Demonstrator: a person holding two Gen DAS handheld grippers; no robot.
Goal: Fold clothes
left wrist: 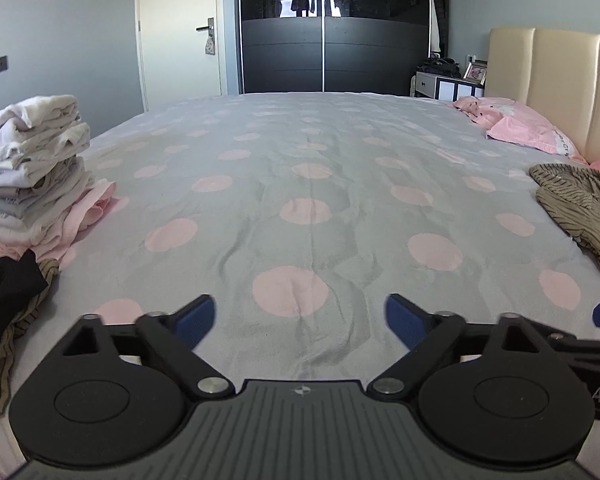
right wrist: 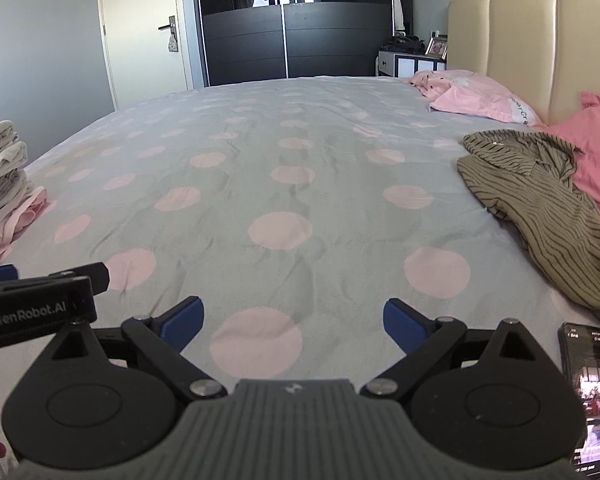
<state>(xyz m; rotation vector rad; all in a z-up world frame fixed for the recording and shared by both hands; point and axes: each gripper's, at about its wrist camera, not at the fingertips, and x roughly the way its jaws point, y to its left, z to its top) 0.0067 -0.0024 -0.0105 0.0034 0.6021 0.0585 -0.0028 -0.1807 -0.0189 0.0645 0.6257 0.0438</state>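
Bed [left wrist: 312, 152], both claws [left wrist: 300, 320] [right wrist: 292, 322] wide, empty

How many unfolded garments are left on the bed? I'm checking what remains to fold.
1 clearly: the striped olive shirt, crumpled at the bed's right side beside the pink pillows. More crumpled dark and striped fabric lies by the folded stack on the left; its count is unclear.

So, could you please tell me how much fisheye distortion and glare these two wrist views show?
Left wrist view: dark corner vignetting, the wardrobe edges bow, and its glossy band reflects window light. Right wrist view: similar bowing in the headboard, the lit phone screen reads blurry at the frame's edge.
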